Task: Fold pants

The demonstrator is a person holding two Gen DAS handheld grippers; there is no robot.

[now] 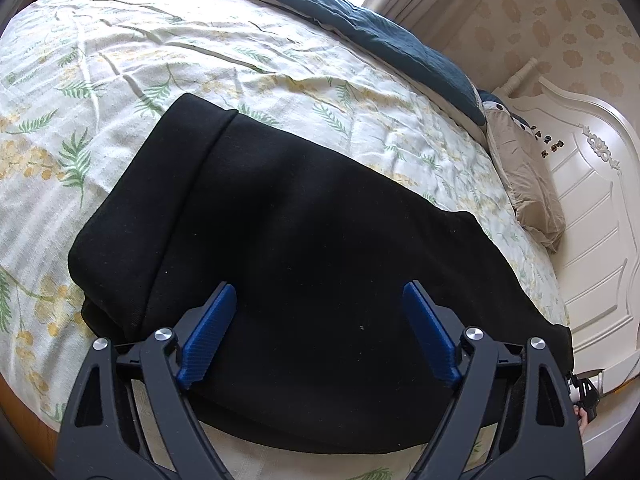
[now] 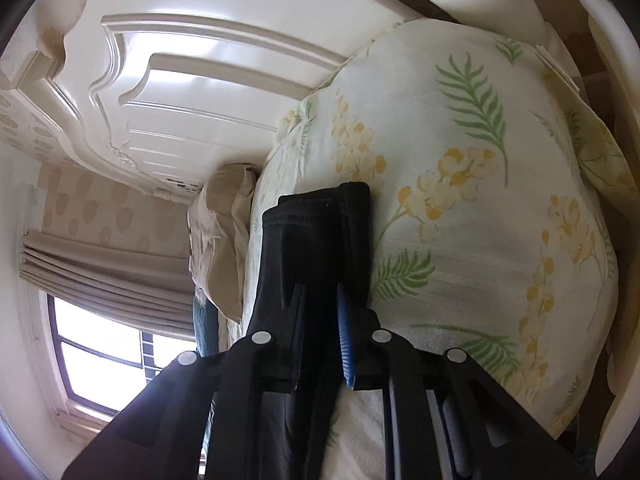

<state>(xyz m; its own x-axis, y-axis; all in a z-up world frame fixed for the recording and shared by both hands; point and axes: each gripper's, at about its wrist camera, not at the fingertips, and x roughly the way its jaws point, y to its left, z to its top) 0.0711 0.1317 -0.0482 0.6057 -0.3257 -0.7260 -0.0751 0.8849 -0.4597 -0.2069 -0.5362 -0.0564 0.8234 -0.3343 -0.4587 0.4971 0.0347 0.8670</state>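
The black pants (image 1: 304,248) lie folded on the floral bedsheet (image 1: 160,64), filling the middle of the left wrist view. My left gripper (image 1: 319,300) hovers just above them, open and empty, blue pads wide apart. In the right wrist view my right gripper (image 2: 320,300) is shut on the black pants (image 2: 316,232), pinching the stacked layers near their hemmed end, which rests on the sheet (image 2: 480,200).
A dark blue quilt (image 1: 360,20) lies along the far side of the bed. A beige pillow (image 1: 524,176) leans by the white headboard (image 1: 592,208). Curtains and a window (image 2: 100,340) are beyond the bed.
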